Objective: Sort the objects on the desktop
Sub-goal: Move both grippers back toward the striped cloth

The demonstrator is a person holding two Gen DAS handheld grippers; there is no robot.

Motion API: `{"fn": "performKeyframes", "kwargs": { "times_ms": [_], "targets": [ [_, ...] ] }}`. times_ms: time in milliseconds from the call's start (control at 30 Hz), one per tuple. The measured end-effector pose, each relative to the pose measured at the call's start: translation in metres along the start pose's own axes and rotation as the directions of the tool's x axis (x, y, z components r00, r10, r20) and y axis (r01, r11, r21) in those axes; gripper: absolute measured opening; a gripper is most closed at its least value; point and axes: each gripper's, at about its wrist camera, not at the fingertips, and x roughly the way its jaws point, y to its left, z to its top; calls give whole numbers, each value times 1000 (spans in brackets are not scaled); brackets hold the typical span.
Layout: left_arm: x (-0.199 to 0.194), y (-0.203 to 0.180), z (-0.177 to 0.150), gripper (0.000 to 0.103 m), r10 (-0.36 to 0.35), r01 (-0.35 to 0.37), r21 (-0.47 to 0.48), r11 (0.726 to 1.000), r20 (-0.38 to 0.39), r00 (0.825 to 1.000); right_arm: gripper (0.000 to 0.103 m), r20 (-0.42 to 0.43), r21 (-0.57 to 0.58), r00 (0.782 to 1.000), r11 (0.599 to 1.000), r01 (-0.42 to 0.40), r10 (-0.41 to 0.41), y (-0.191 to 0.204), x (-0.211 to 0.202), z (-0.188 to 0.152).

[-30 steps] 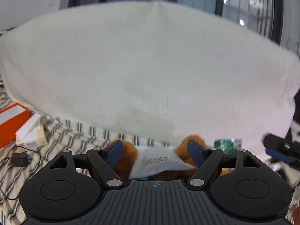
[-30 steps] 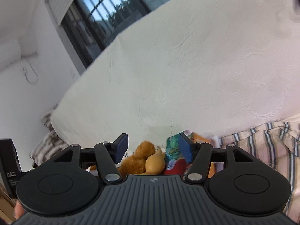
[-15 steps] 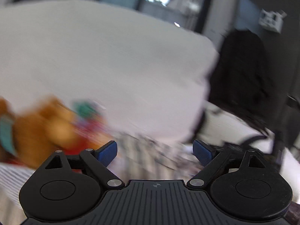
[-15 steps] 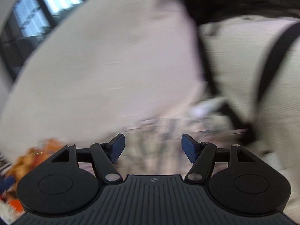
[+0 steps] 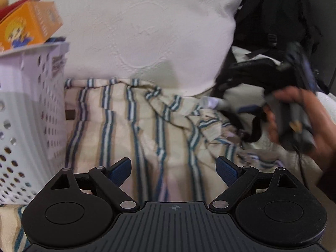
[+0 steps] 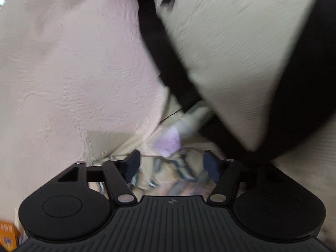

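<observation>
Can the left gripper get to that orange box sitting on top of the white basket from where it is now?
Probably yes. The left gripper is open and holds nothing, and the orange box sits exposed atop the white basket, up to its left. It must lift and swing left.

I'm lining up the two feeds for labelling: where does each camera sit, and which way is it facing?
Left wrist: on the left tool, looking down over the striped cloth, white basket left; the person's hand grips the right tool at right.
Right wrist: on the right tool, aimed at the blurred lilac item by a black strap; no hand visible.
Shared: striped cloth, white pillow, both tools open and empty.
</observation>
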Motion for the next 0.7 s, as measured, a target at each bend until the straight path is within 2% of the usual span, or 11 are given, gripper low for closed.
{"fn": "performKeyframes", "kwargs": {
  "times_ms": [67,133,167,267,300,333,400,467,567,633,700],
  "targets": [
    [0,4,0,94,1,-1,-6,1000,-5,1000,58,-4,27,999,999,48,-47,8,25,1],
    [-2,5,-1,94,8,-8,-7,1000,3,1000,57,14,71,995,993,93,-95,9,41,3],
    [-1,6,0,94,13,-13,-7,1000,9,1000,51,17,98,996,992,82,-84,8,49,4],
    [3,6,2,96,24,-24,-18,1000,6,1000,49,-63,135,998,990,39,-31,6,78,0],
    [4,8,1,96,23,-23,-21,1000,-4,1000,41,-69,114,997,992,50,-42,7,82,-5],
    [5,9,0,96,29,-29,-21,999,-13,999,35,-39,105,998,993,55,-51,7,78,-11],
    [6,13,0,96,58,-59,-33,998,-17,998,3,-17,145,1000,989,-16,19,-2,62,-20],
    [1,19,0,96,59,-60,-54,997,-18,998,0,54,122,995,989,-86,80,-9,28,-33],
    [0,21,1,96,73,-73,-75,994,-8,997,0,184,-66,973,989,-129,139,-6,-37,-61],
    [-1,21,0,96,79,-79,-77,994,-7,997,0,185,-135,963,976,-170,193,-12,-71,-80],
    [-2,20,-1,96,86,-87,-76,993,-9,996,0,133,-154,964,965,-211,232,-23,-92,-97]
  ]
}}
